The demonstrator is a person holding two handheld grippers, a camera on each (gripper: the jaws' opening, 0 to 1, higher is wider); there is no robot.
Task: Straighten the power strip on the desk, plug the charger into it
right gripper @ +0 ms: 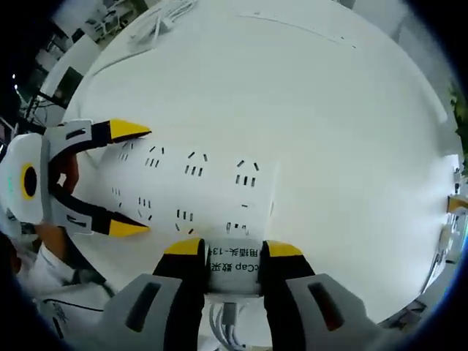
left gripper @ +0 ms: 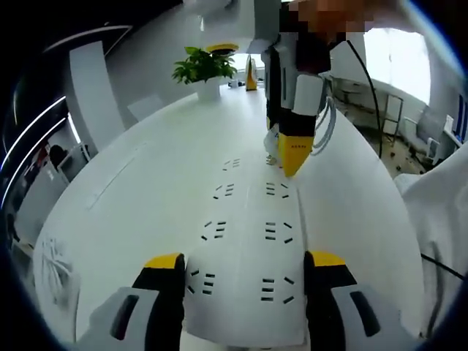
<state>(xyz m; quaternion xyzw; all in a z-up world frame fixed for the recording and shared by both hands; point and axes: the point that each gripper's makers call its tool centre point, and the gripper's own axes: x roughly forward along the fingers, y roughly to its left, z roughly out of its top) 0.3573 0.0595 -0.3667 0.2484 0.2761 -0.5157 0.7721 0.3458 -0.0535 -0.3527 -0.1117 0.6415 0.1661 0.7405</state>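
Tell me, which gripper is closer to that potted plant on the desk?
The right gripper: it holds the power strip's far end, toward the potted plant; the left gripper grips the near end, farther away.

Power strip (left gripper: 245, 241) flat on desk (left gripper: 131, 190), plant (left gripper: 203, 67) at far end, cables (right gripper: 157, 18) by opp. edge
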